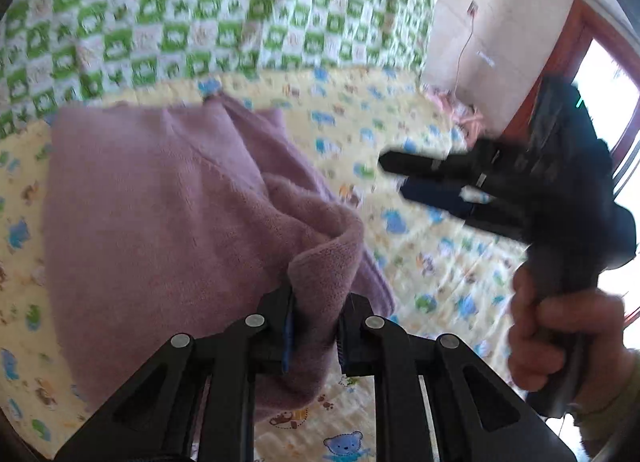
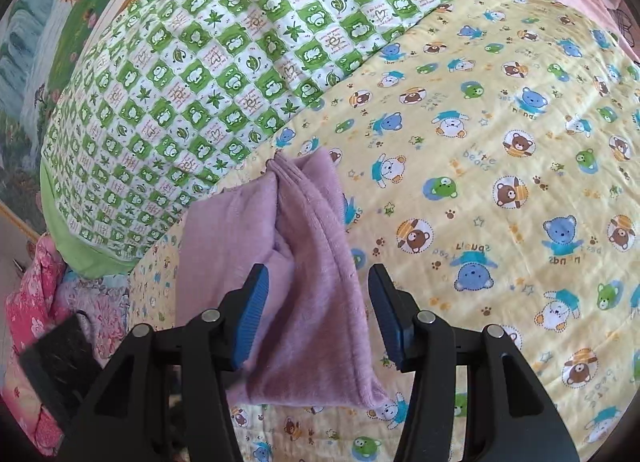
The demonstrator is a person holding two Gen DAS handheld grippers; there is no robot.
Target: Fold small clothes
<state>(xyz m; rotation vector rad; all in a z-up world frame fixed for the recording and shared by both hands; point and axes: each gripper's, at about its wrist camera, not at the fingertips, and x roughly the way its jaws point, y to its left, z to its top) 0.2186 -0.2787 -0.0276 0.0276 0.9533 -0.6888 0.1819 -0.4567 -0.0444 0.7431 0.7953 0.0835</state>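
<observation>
Left wrist view: your left claw (image 1: 316, 326) pinches the purple garment (image 1: 160, 202) mid-fold; your right claw (image 2: 316, 314) gapes empty. Next, lay that edge across.

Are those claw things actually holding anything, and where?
The left gripper pinches the purple garment by a bunched edge. The right gripper is open, holding nothing.

Fuzzy matt purple fleece garment (image 2: 304, 262) lies on a quilted cotton bear-print sheet (image 2: 500, 182).

The bed (image 2: 500, 190) is covered by a yellow bear-print sheet; a purple garment (image 2: 304, 282) and green-checked quilt (image 2: 224, 62) are laid on it.
</observation>
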